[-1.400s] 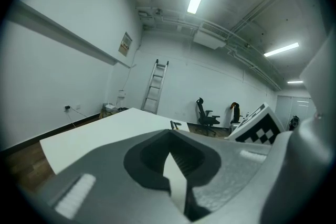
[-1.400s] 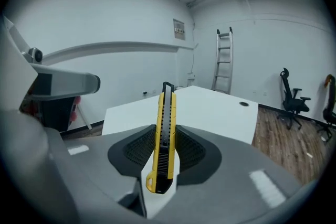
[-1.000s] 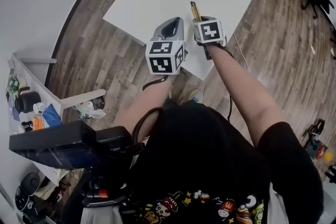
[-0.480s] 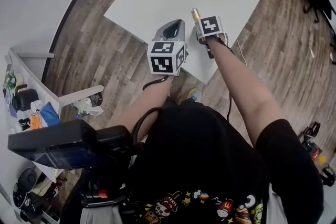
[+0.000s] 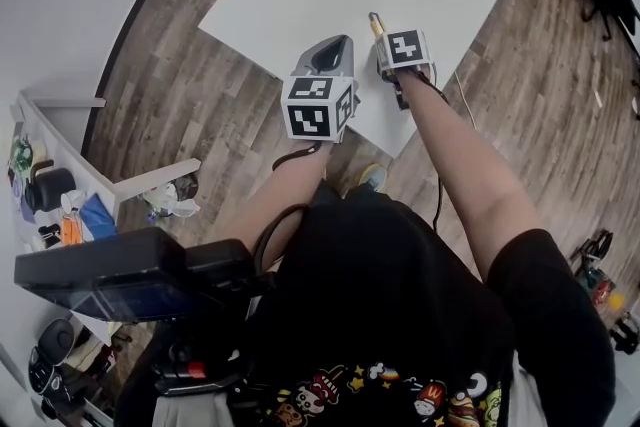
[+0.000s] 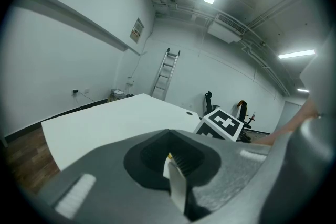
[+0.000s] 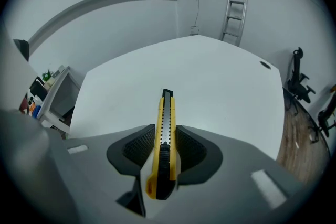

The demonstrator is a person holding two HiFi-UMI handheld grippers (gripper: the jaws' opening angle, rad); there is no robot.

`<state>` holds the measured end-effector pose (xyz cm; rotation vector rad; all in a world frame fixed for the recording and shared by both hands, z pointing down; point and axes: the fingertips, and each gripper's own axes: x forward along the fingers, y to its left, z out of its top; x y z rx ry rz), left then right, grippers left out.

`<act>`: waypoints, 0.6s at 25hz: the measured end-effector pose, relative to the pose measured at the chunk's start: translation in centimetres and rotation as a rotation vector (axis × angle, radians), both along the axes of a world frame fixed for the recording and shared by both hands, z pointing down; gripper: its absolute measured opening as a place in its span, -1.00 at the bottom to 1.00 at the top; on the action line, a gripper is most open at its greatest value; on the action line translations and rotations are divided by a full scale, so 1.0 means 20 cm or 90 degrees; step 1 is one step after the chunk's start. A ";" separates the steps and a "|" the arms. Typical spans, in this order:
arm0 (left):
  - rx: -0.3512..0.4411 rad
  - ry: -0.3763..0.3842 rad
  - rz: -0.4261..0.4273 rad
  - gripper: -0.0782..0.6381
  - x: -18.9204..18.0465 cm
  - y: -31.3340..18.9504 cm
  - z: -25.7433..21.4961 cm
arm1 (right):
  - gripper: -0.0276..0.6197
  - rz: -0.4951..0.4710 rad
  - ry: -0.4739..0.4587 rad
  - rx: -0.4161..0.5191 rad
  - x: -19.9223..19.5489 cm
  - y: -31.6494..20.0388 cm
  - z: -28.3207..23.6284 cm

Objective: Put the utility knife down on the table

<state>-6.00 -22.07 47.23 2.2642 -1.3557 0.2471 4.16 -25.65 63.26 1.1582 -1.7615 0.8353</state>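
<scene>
While the right gripper point(image 7: 166, 150) pinches the yellow-and-black plastic utility knife point(image 7: 165, 118) between its jaws, tip pointing forward over the white rectangular table point(image 7: 210, 81), the left gripper point(image 6: 176, 168) hangs just beside it, jaws pressed together, empty.

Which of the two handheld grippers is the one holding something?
The right gripper: its jaws clamp a yellow utility knife that points out over the white table. The left gripper has its jaws together with nothing between them.
</scene>
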 end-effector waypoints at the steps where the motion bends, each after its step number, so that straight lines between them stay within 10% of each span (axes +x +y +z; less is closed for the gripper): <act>1: 0.000 -0.002 0.001 -0.78 0.01 0.00 0.00 | -0.39 0.006 -0.007 0.011 0.01 0.00 -0.01; 5: 0.003 -0.010 0.007 -0.78 0.03 0.01 -0.01 | -0.32 0.025 -0.041 0.065 0.03 0.00 -0.07; 15: 0.044 -0.021 0.034 -0.78 0.23 0.02 -0.17 | -0.85 0.095 -0.121 0.337 0.14 0.04 -0.68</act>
